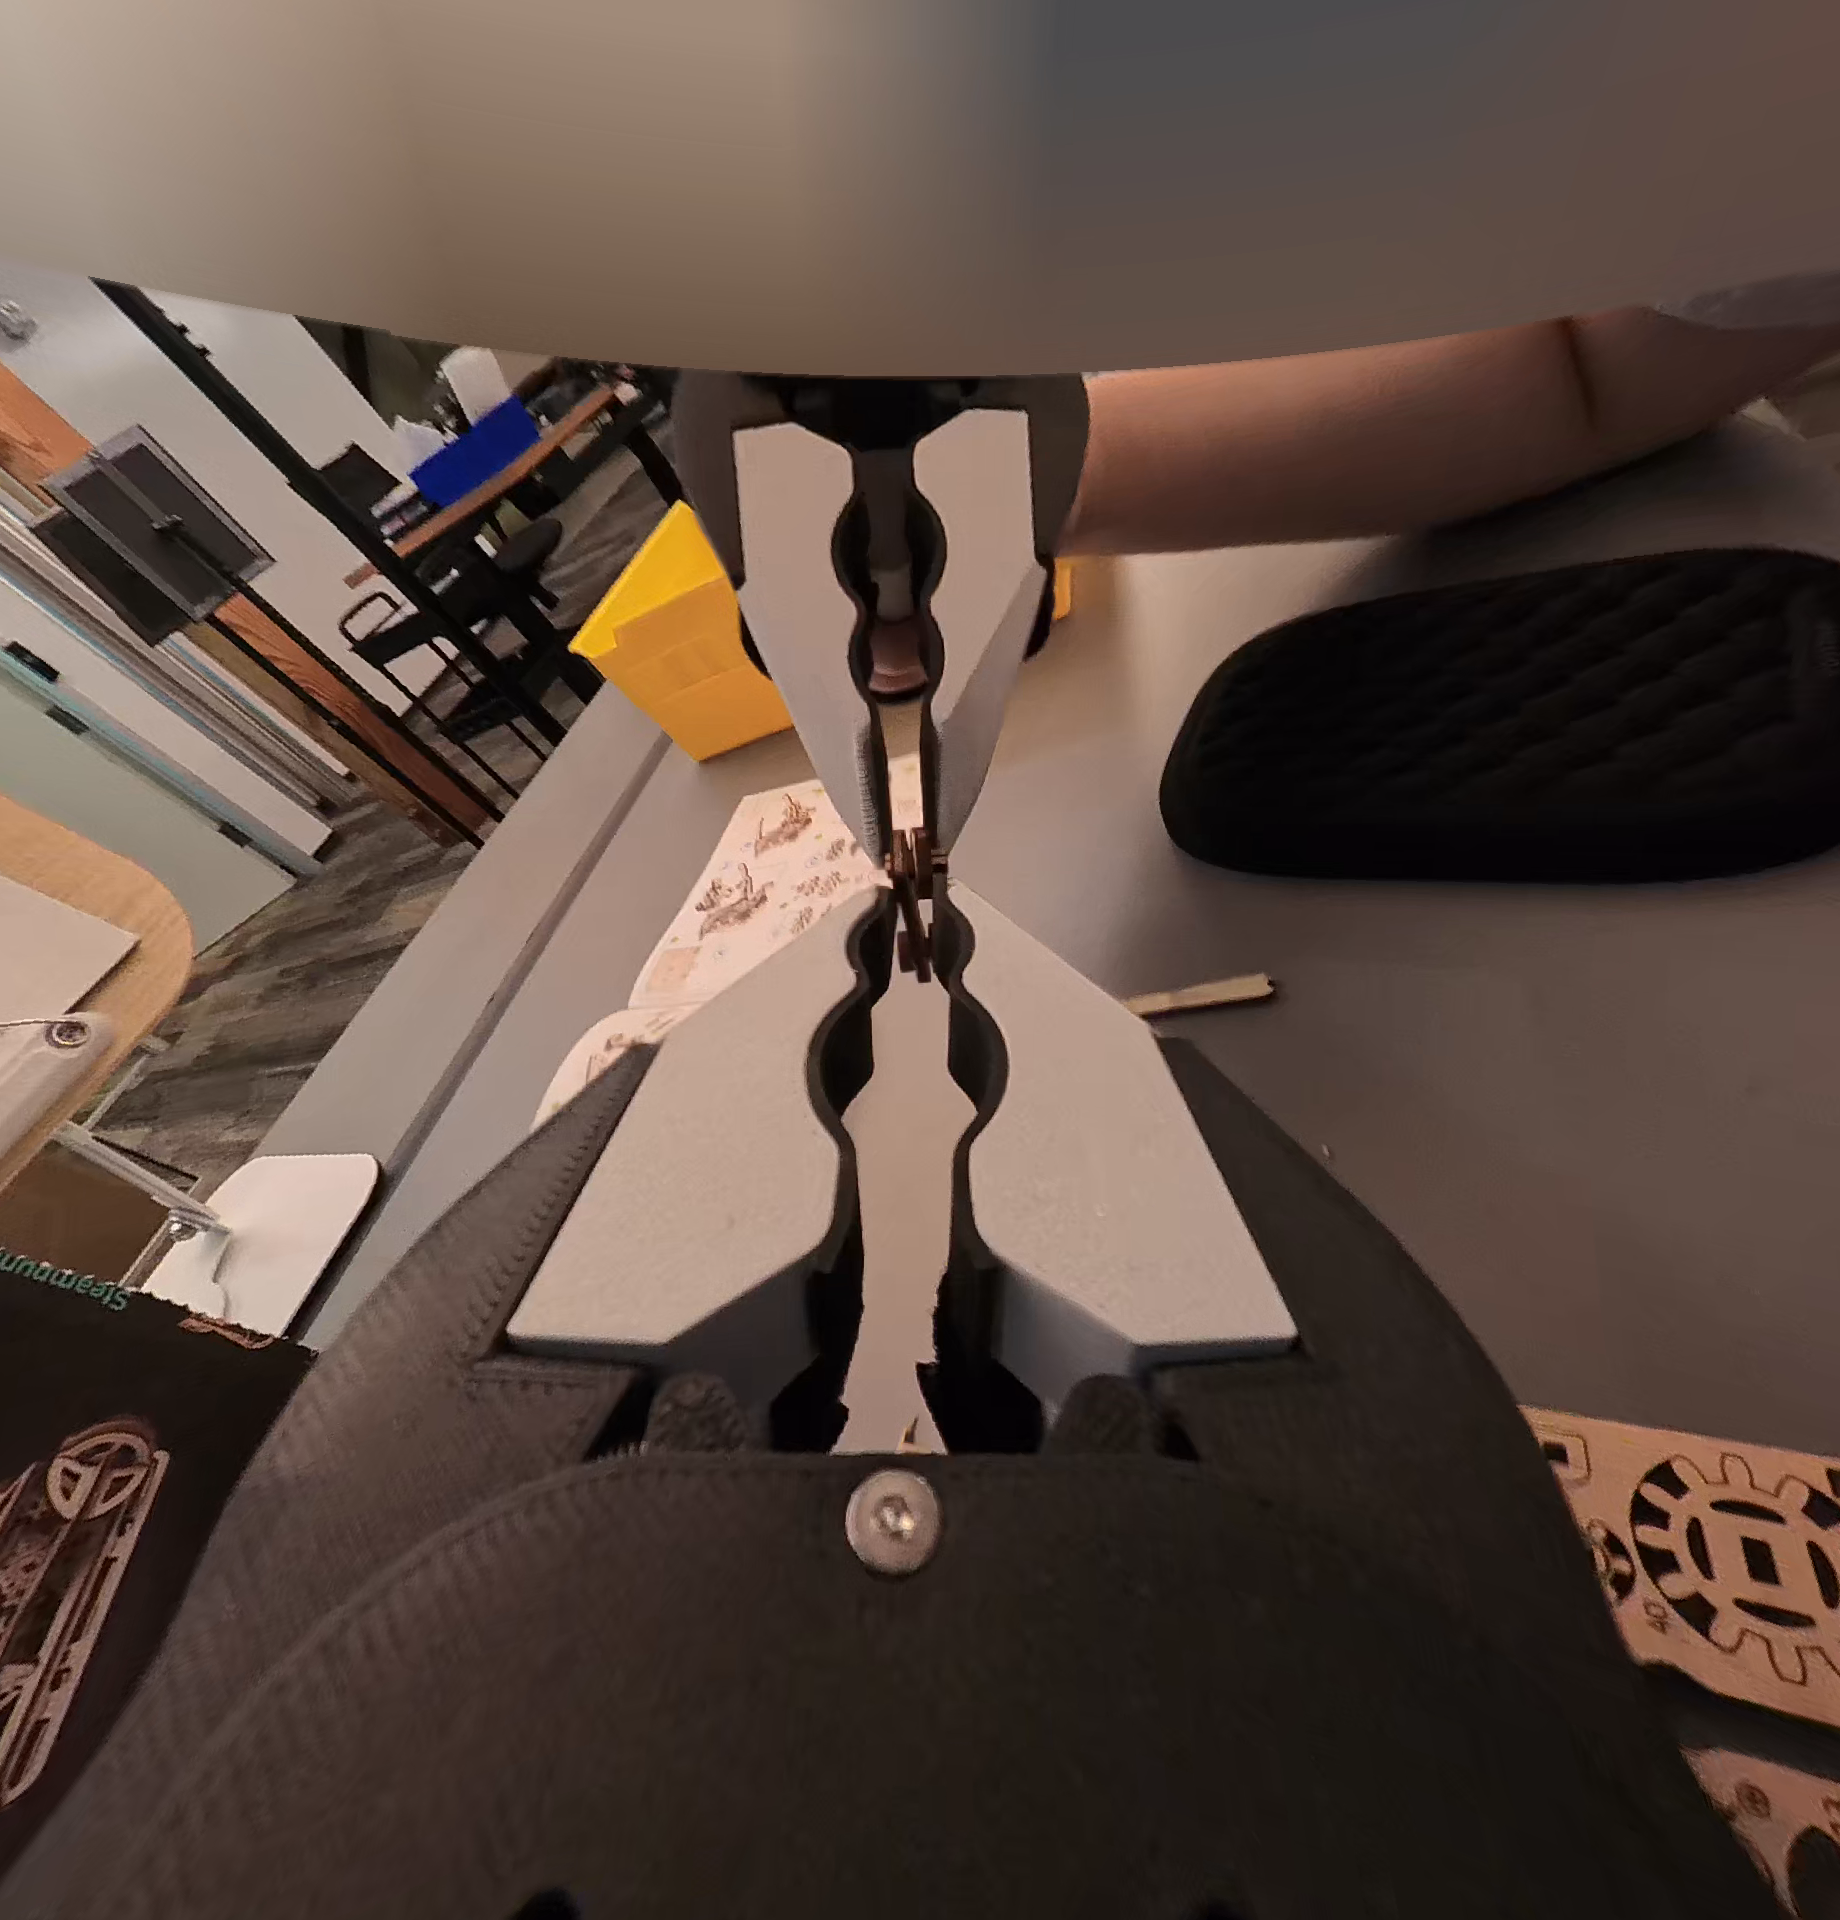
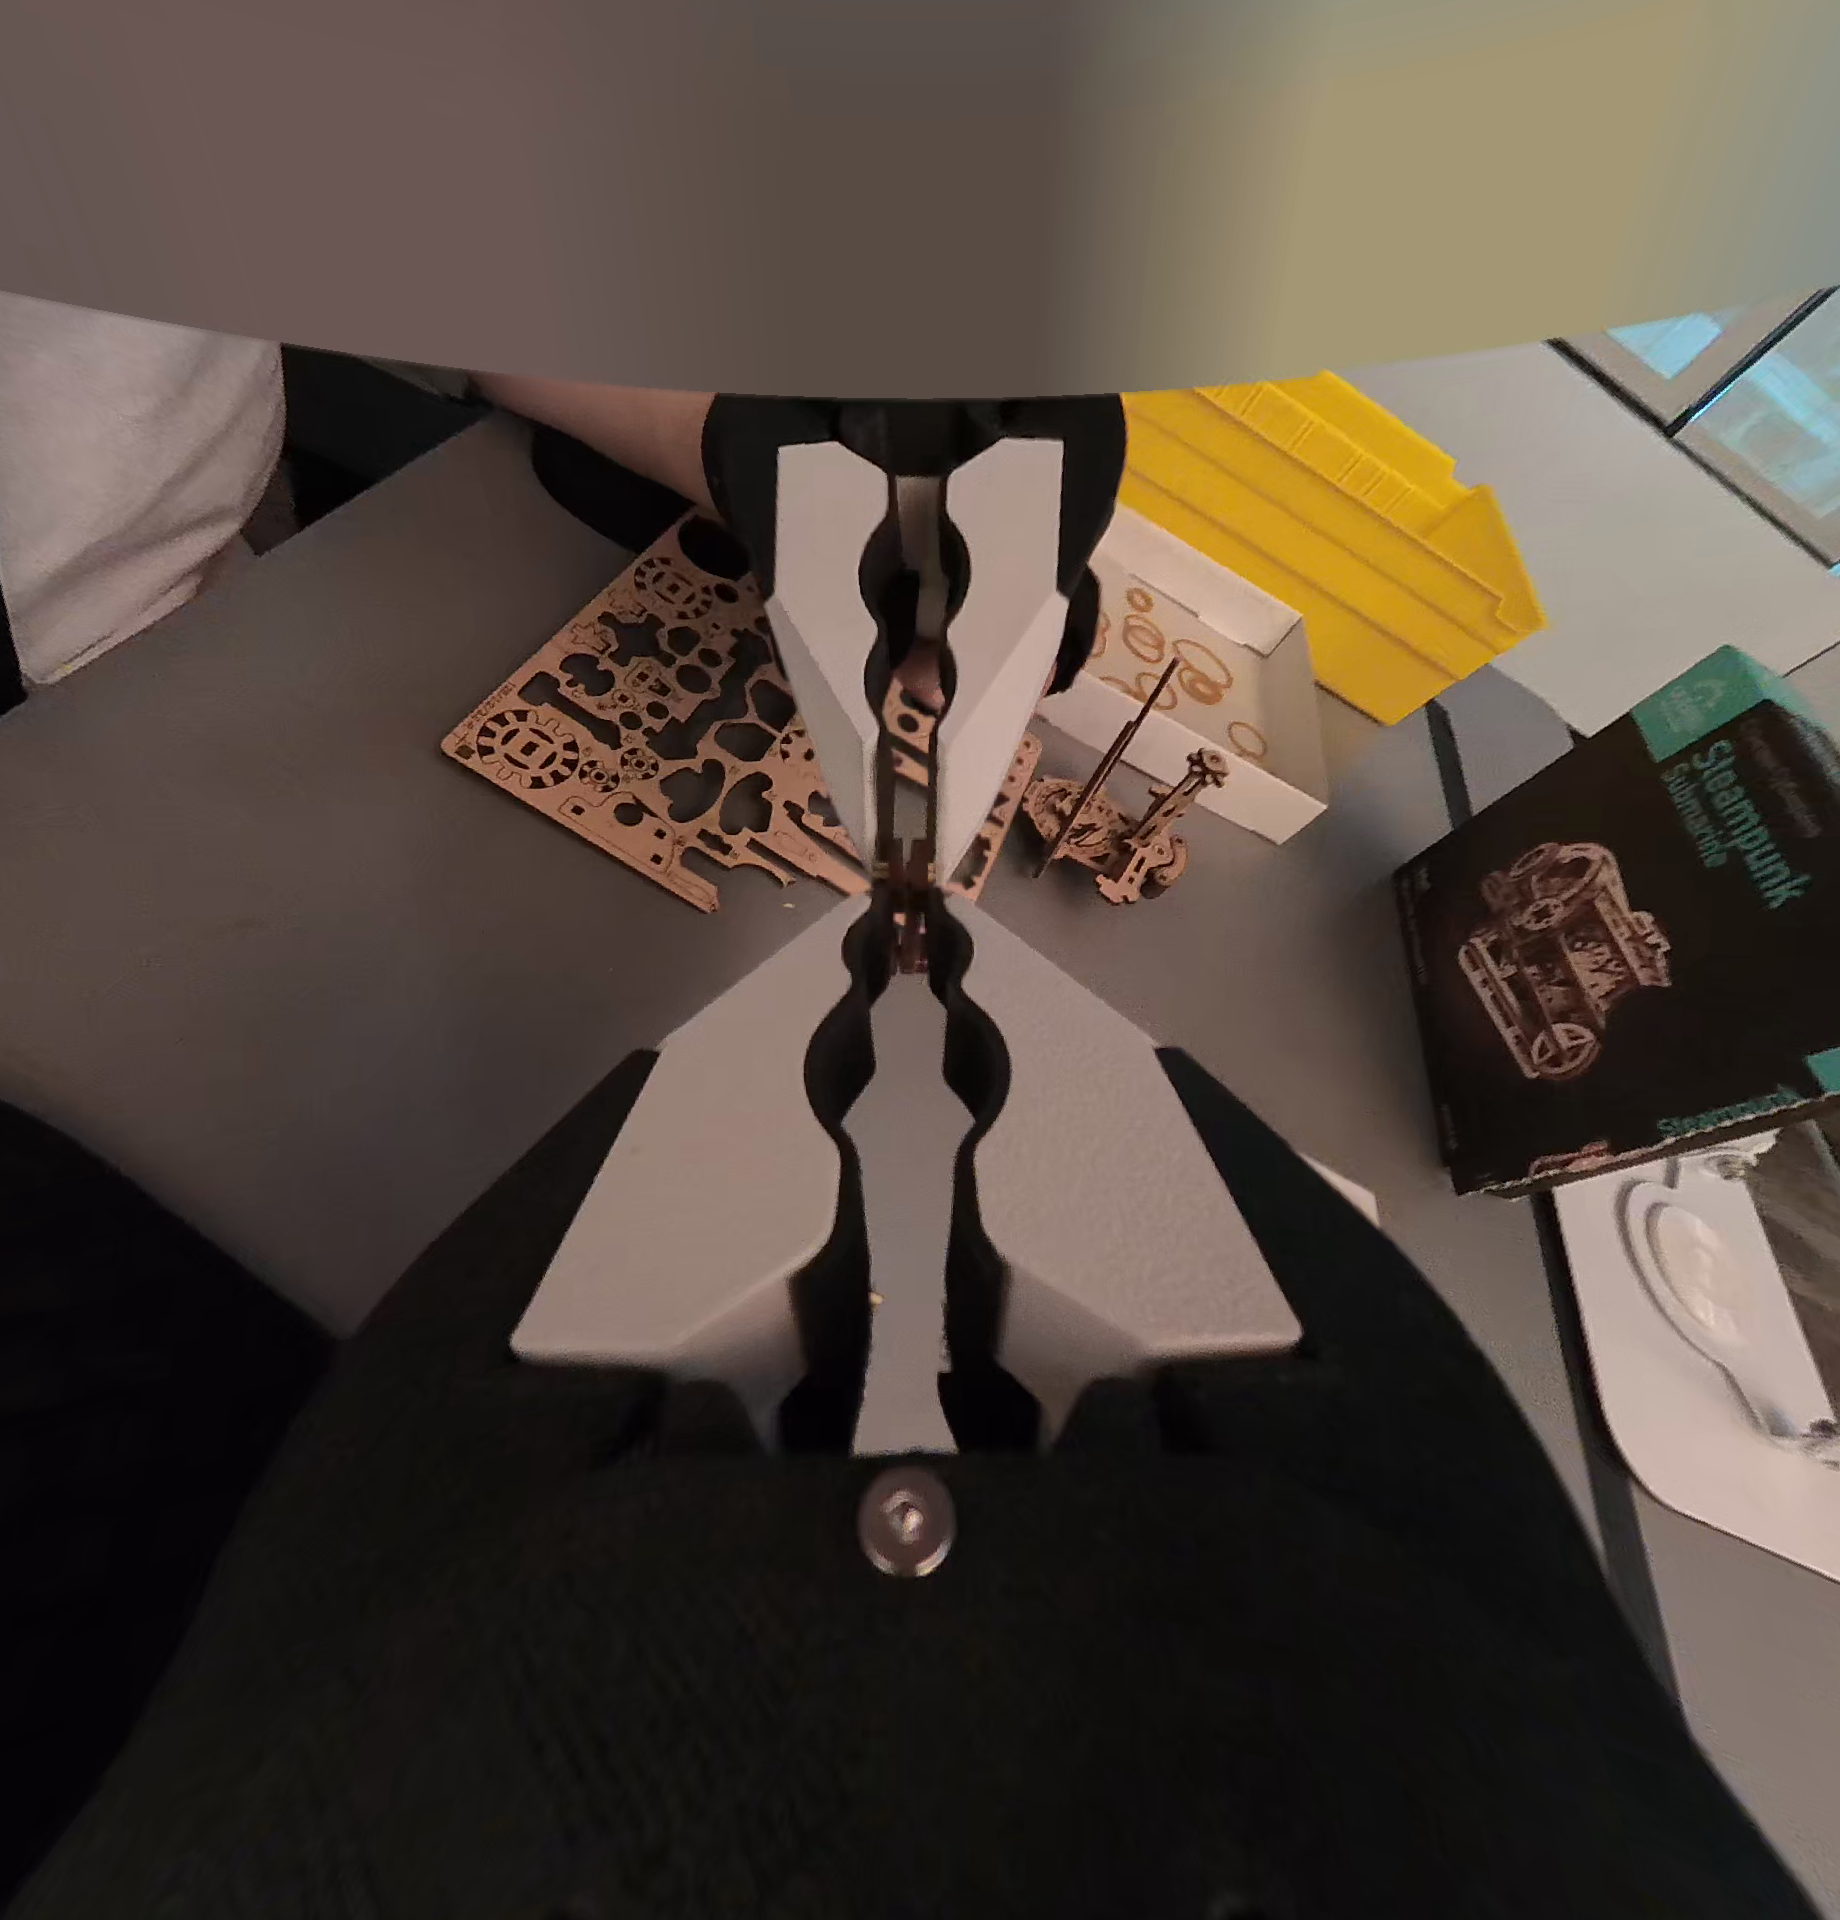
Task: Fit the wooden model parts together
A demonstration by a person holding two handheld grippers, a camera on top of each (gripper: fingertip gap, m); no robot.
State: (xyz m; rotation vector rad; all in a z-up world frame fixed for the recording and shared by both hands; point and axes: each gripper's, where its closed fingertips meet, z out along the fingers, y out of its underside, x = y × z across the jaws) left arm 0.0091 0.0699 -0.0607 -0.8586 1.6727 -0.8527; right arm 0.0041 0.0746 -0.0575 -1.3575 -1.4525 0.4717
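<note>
Grey tabletop (image 2: 220, 935) carries a cut-out plywood sheet (image 2: 625, 748) and a part-built wooden model (image 2: 1124, 831). Above it, left tool (image 1: 911, 925) and right tool (image 2: 905, 925) meet tip to tip, each pinching small dark wooden parts (image 1: 911, 883). Judged light, thin and brittle; best gripped on flat faces, close to the joint.

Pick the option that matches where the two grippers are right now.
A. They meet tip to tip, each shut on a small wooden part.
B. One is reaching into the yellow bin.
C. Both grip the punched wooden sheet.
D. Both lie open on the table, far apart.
A: the left gripper and right gripper face each other tip to tip, fingers nearly closed, pinching the small wooden parts between them above the table.
</note>
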